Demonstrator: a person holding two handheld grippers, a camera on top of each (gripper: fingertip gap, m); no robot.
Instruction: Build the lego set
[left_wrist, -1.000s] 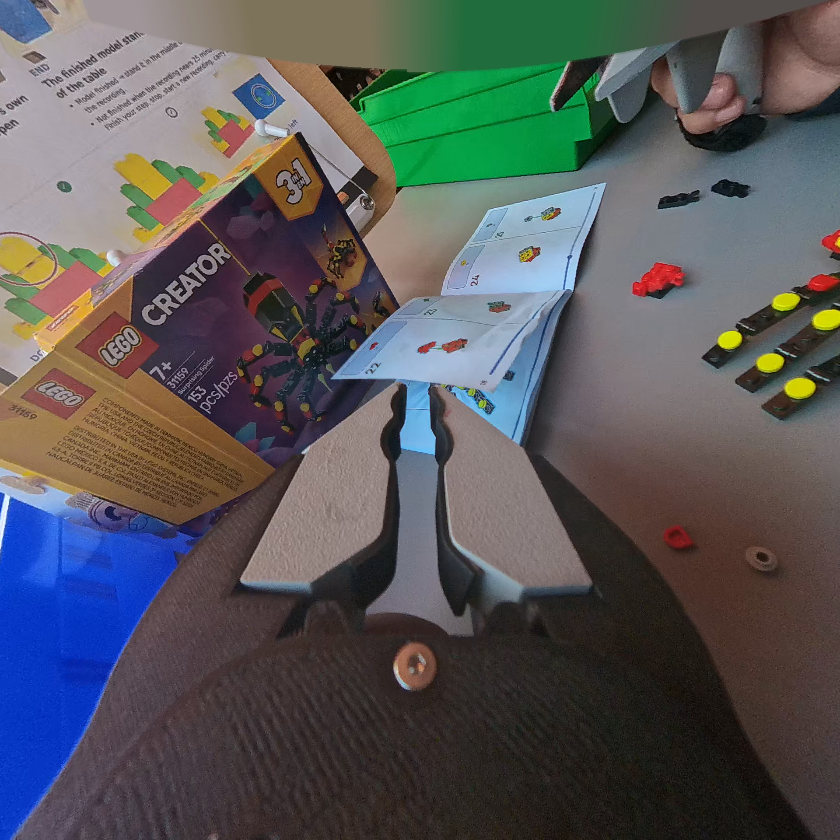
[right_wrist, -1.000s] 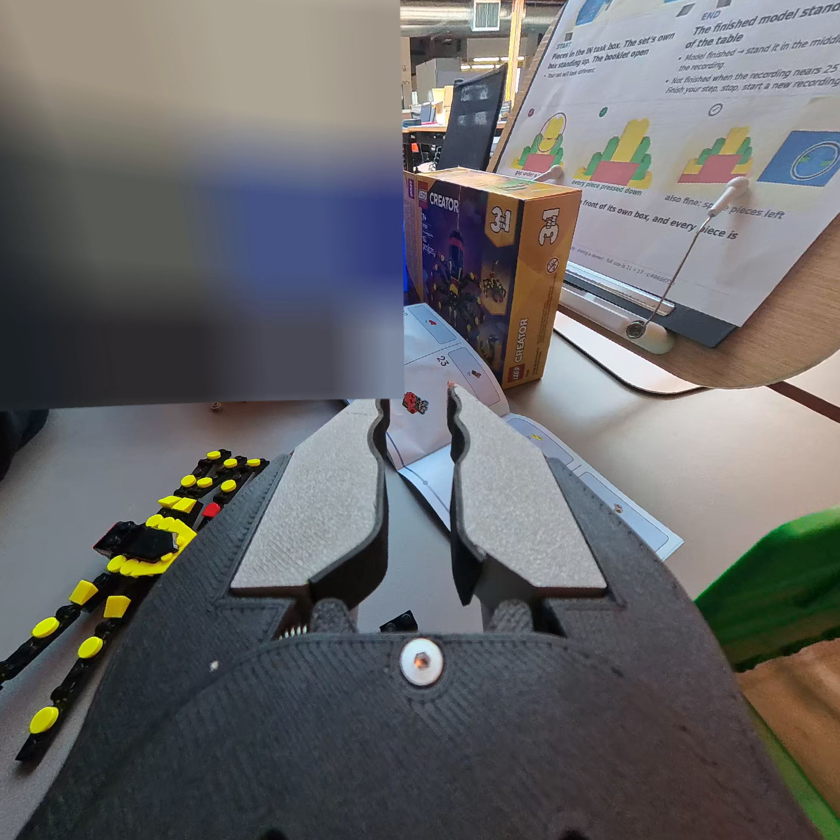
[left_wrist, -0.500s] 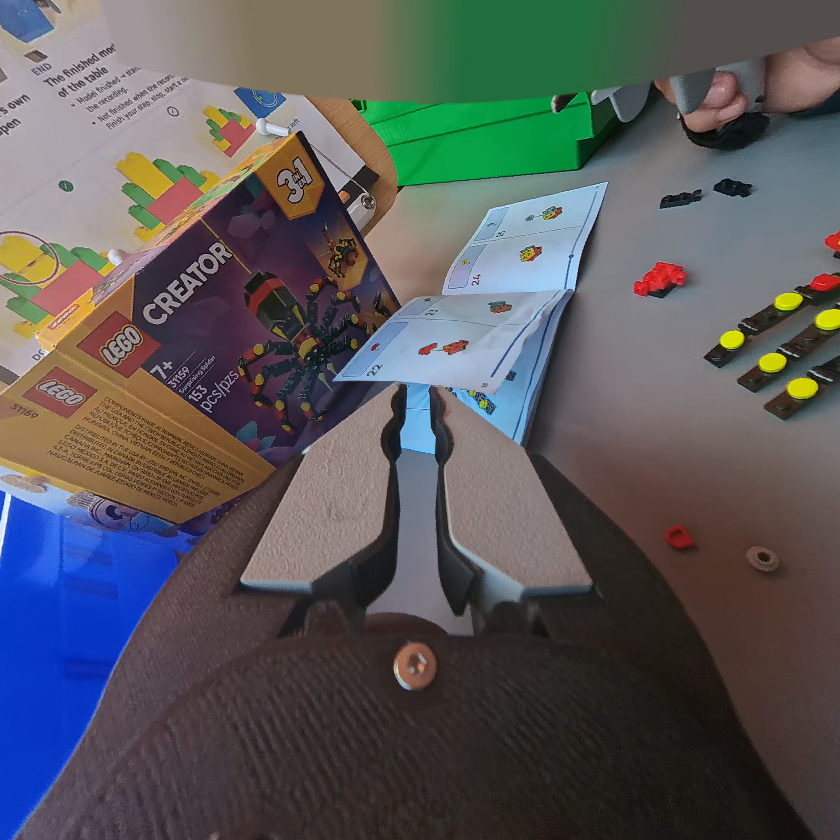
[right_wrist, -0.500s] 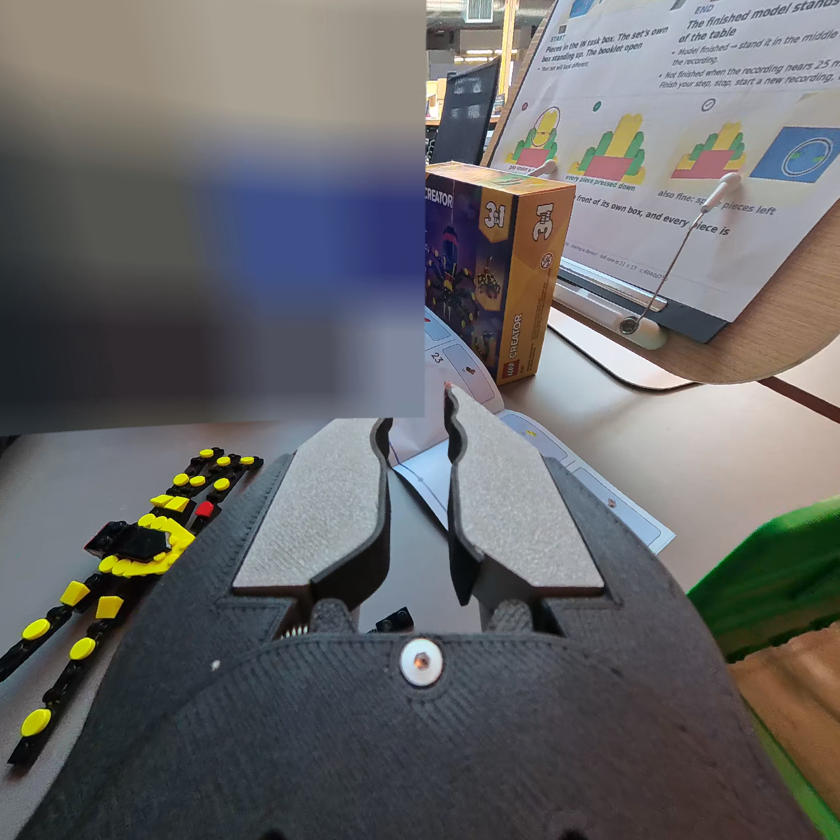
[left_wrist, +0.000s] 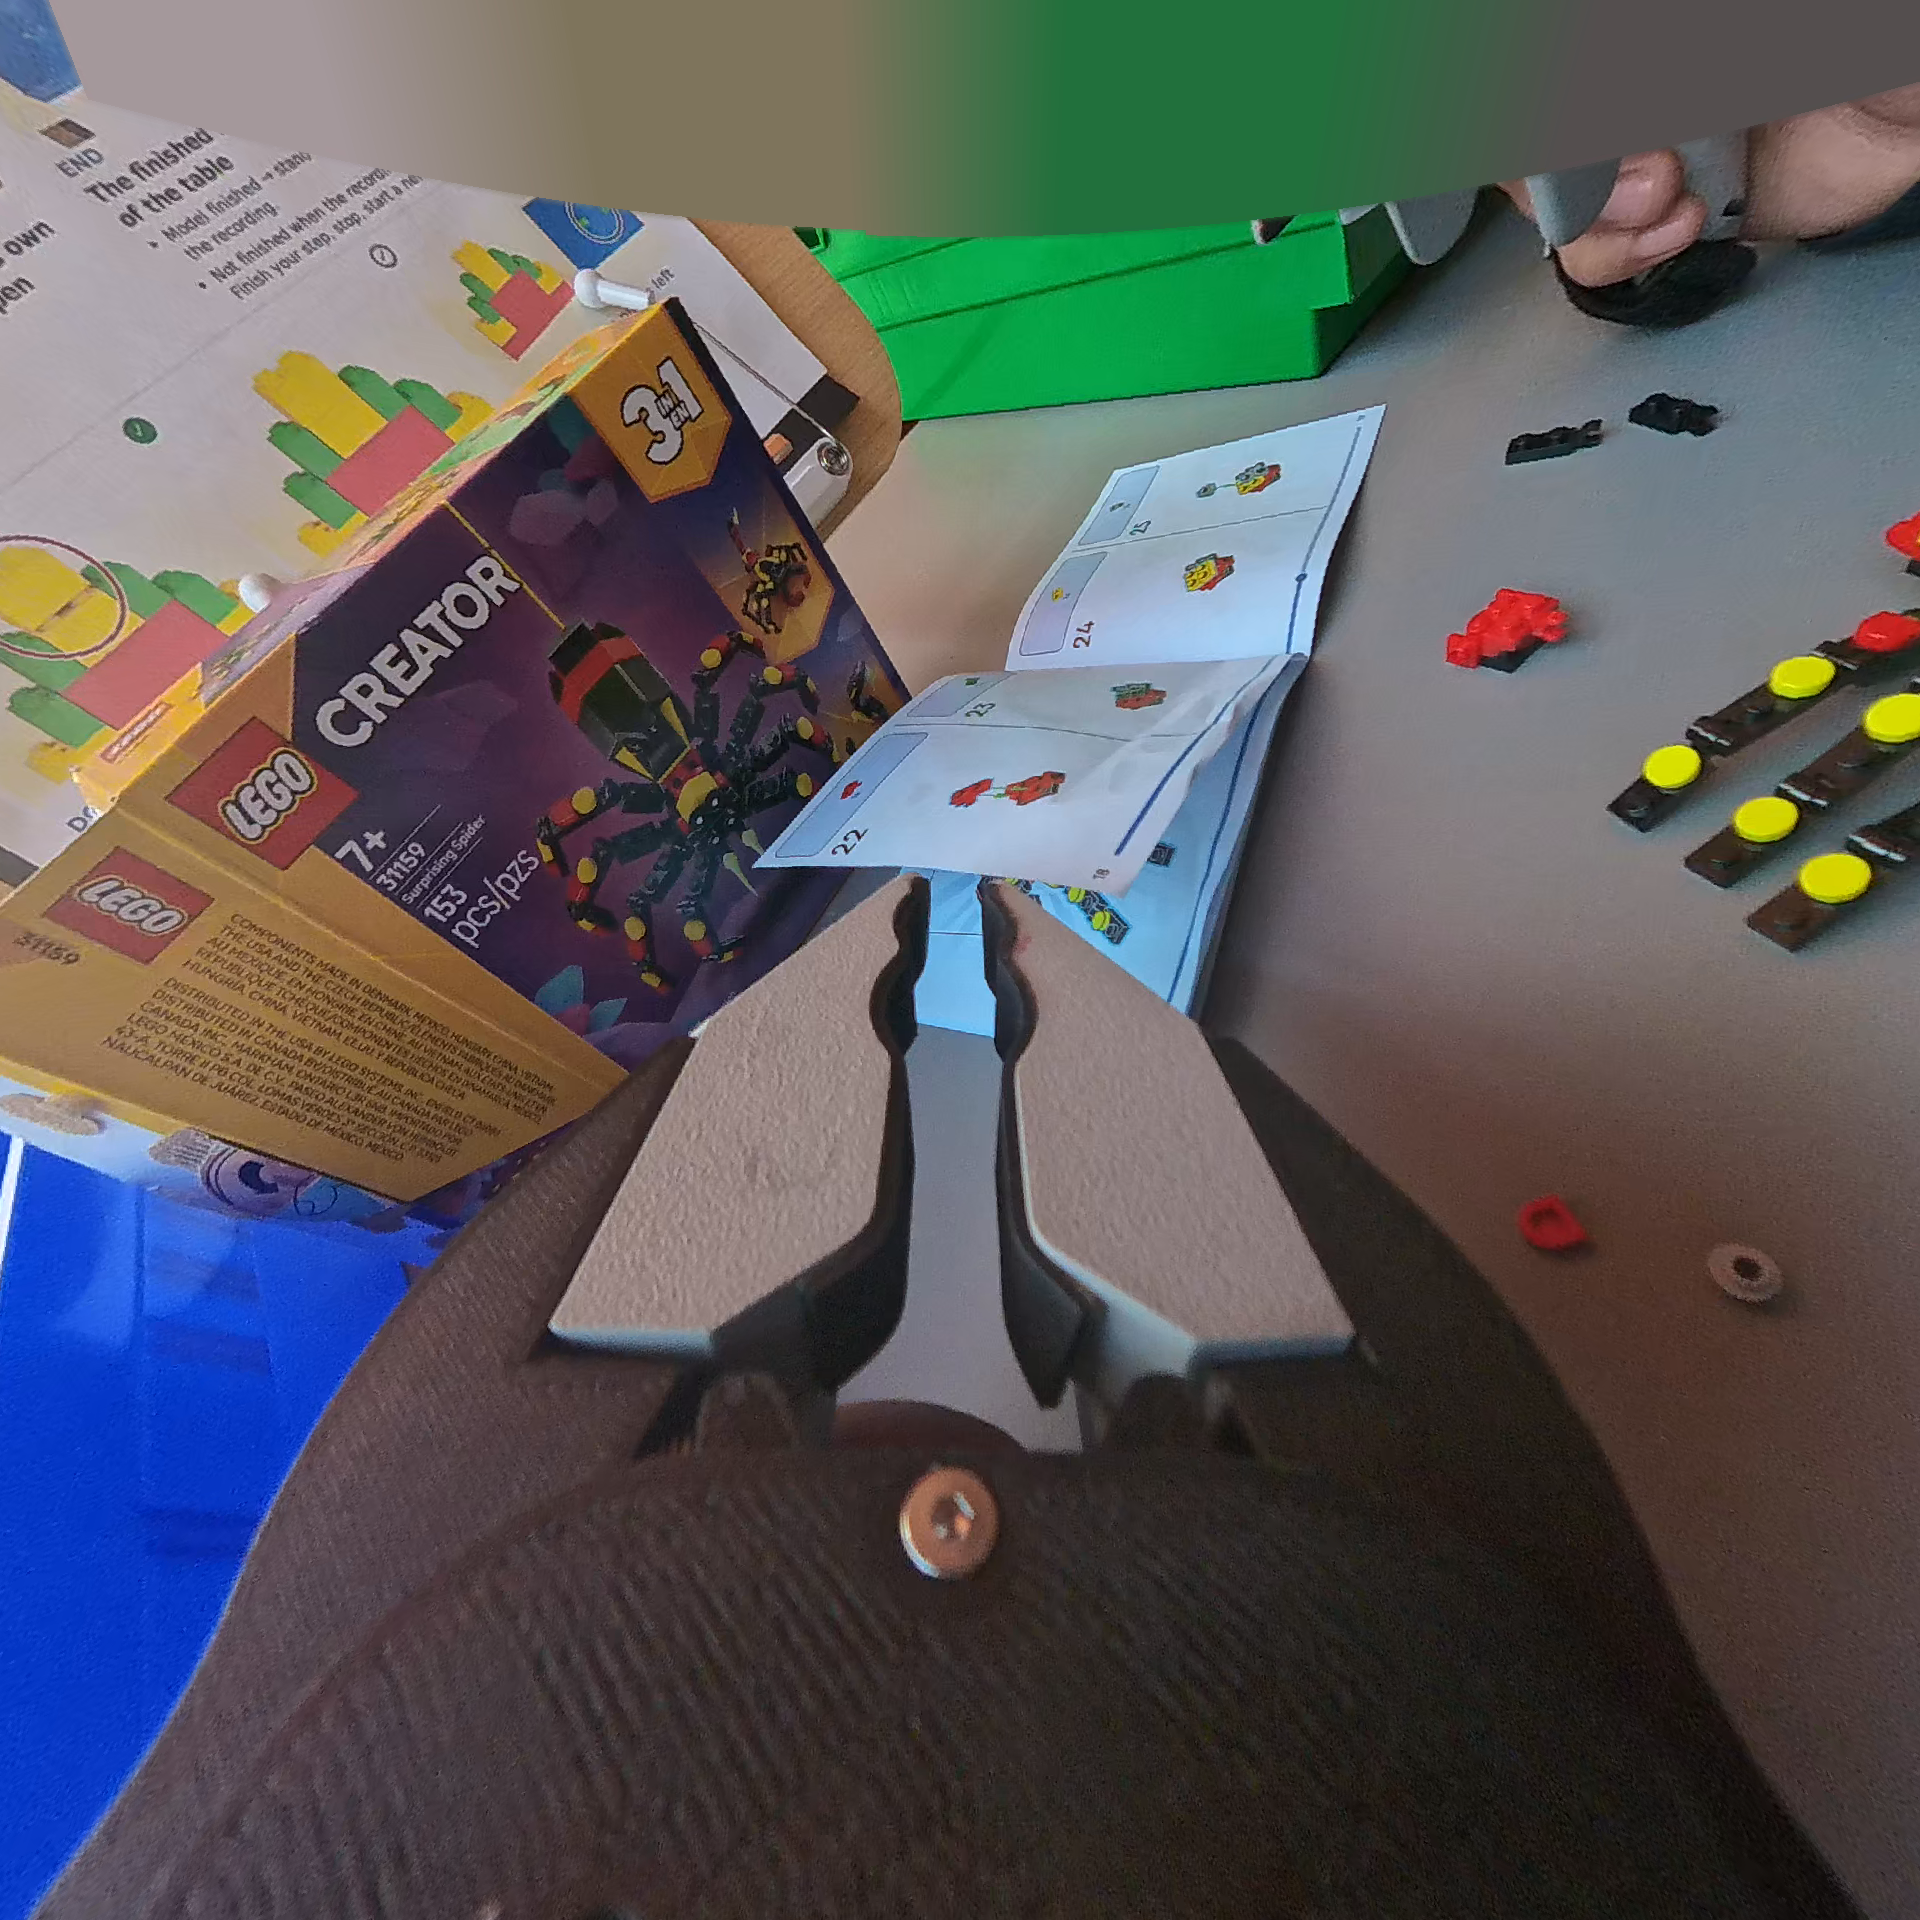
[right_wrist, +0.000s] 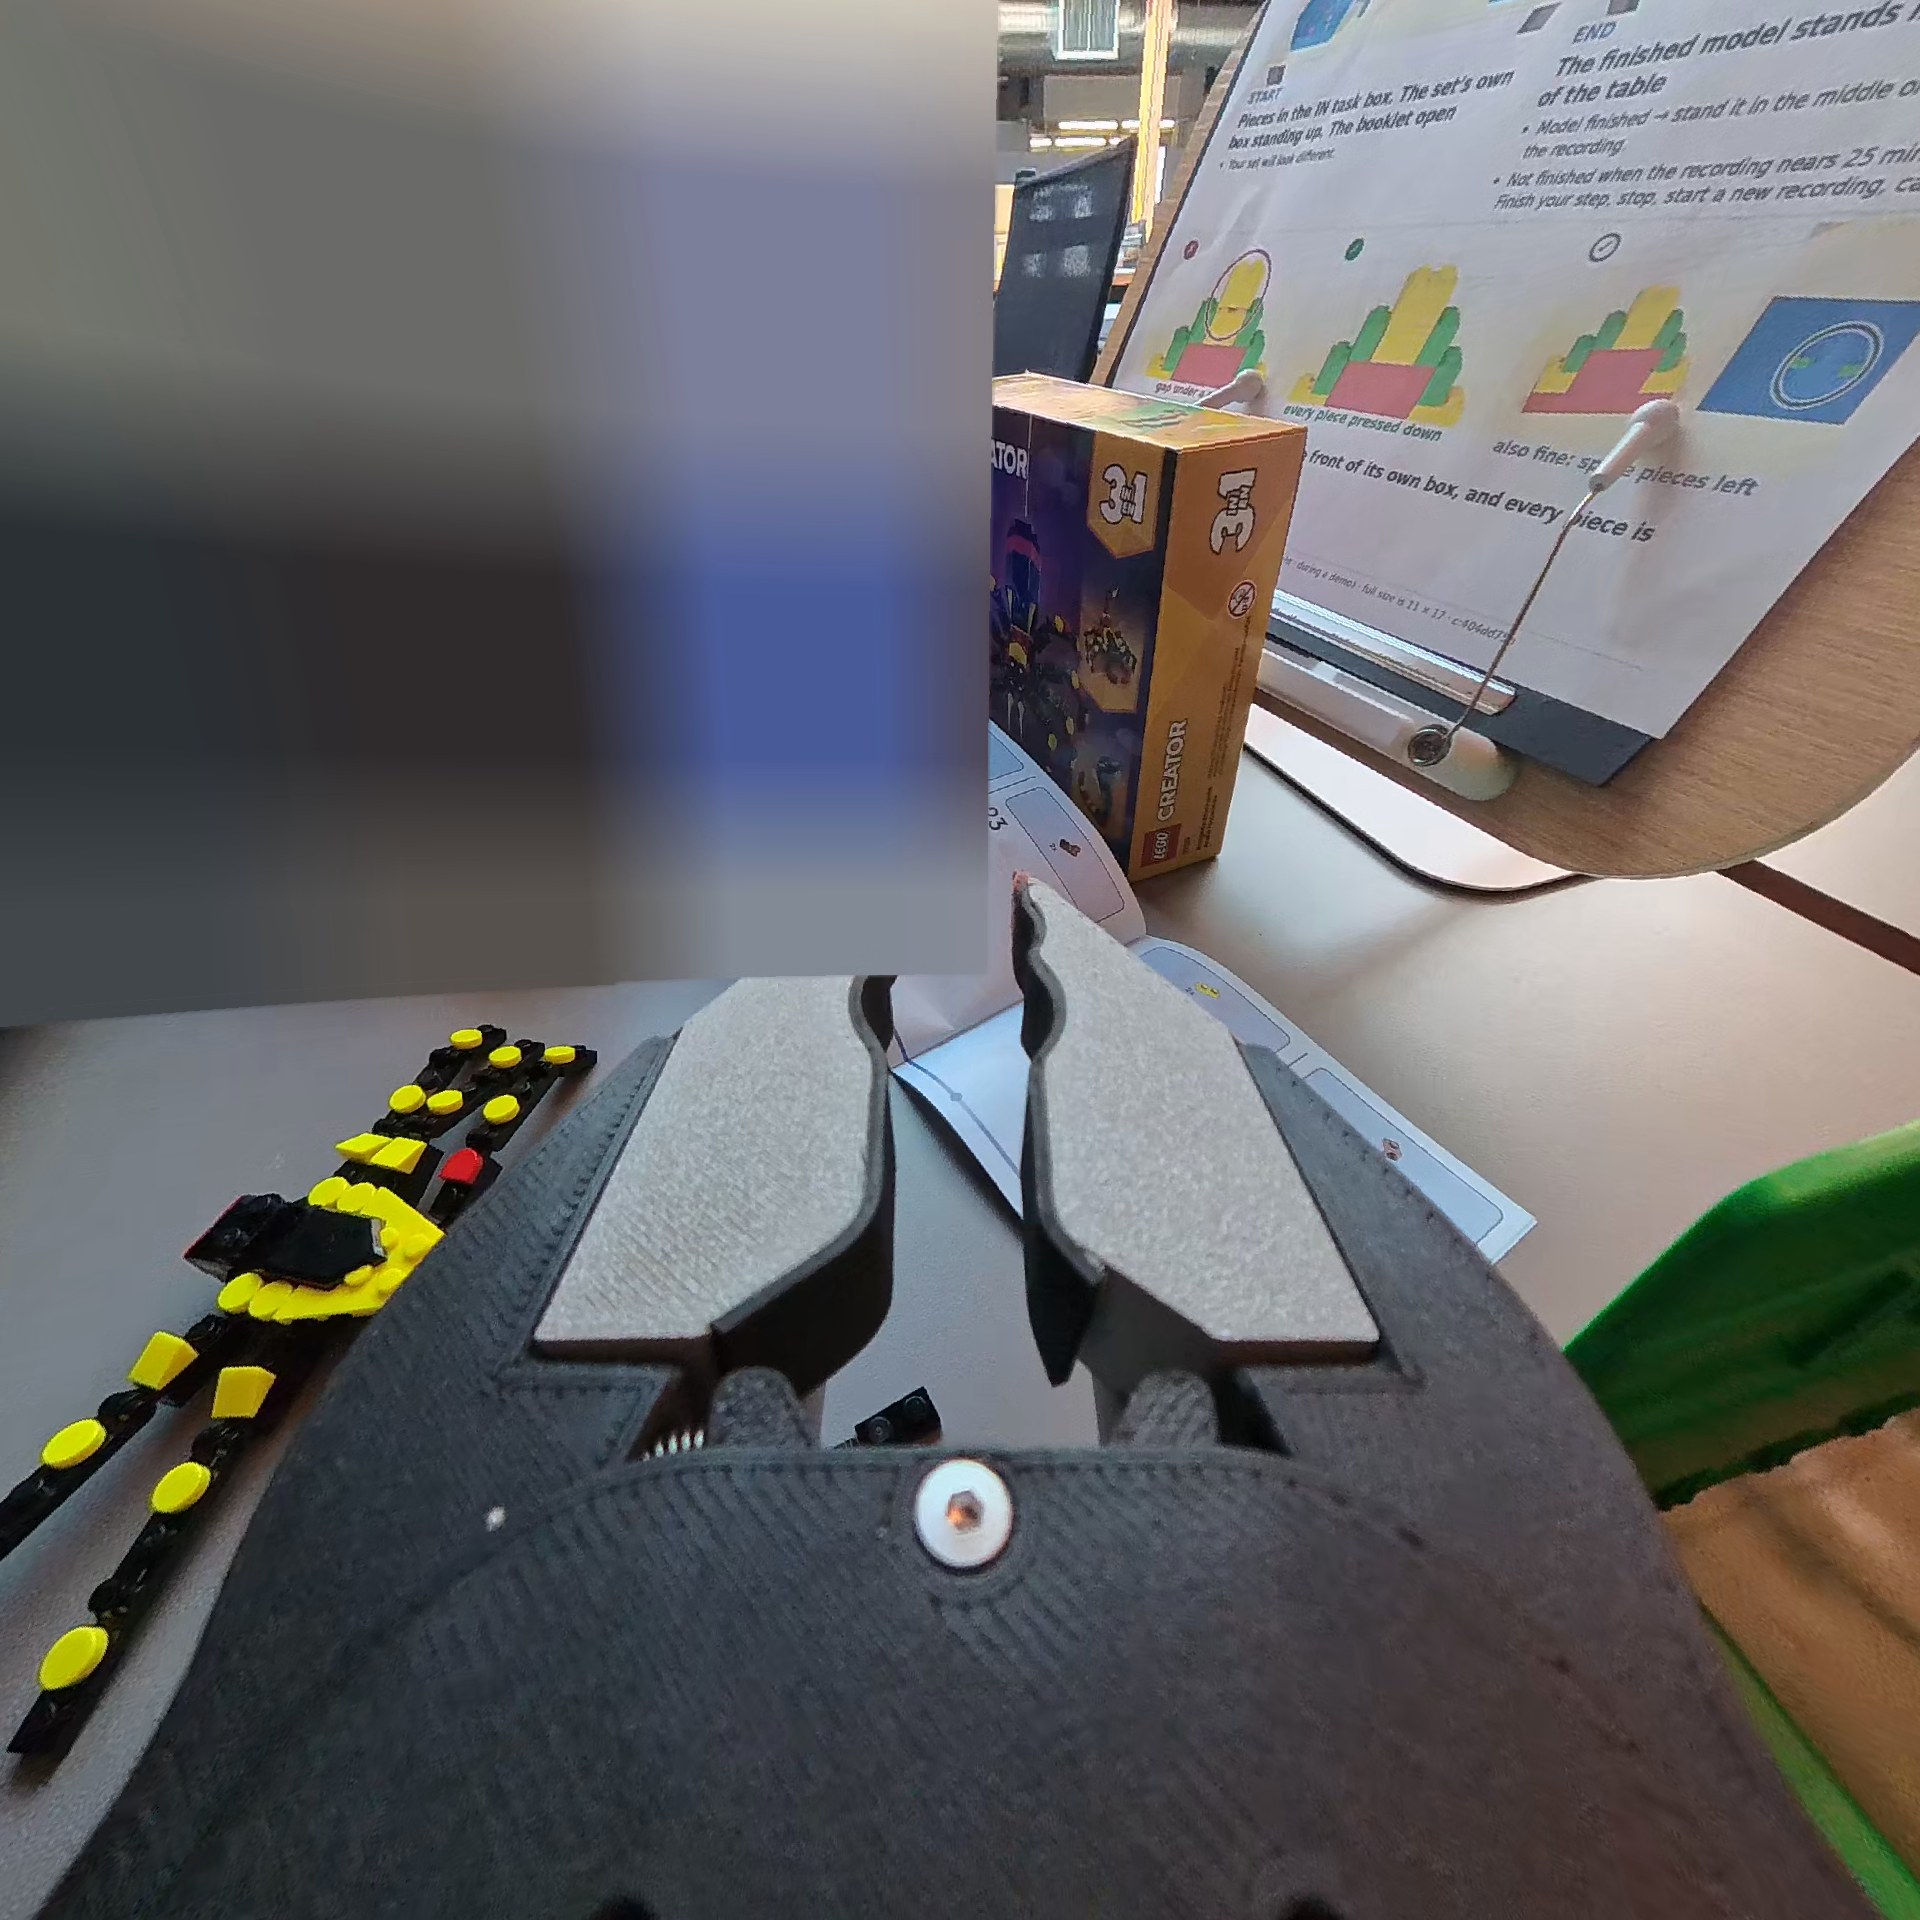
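Note:
My left gripper (left_wrist: 951, 906) hovers low over the grey table, jaws a narrow gap apart and empty, pointing at the open instruction booklet (left_wrist: 1143, 727). The spider set's box (left_wrist: 468, 779) stands to its left. Black legs with yellow studs (left_wrist: 1787, 790) and a small red assembly (left_wrist: 1507, 639) lie to the right. My right gripper (right_wrist: 951, 966) is slightly open and empty; a blur patch partly covers its left tip. The partly built black and yellow spider (right_wrist: 312, 1247) lies to its left, the booklet (right_wrist: 977, 1091) just ahead, and the box (right_wrist: 1143, 644) beyond.
A green bin (left_wrist: 1091, 312) sits behind the booklet and shows at the right wrist view's right edge (right_wrist: 1766, 1299). An instruction board (right_wrist: 1558, 364) leans behind the box. Loose pieces: a red one (left_wrist: 1550, 1221), a grey ring (left_wrist: 1745, 1270), black ones (left_wrist: 1553, 442). A hand (left_wrist: 1642, 208) shows top right. The tips of one gripper are about 15 centimeters away from the tips of the other.
The right gripper has shifted, so the box and board sit further right in its view, and it has slid towards the top edge of the left view. The left gripper has barely moved.

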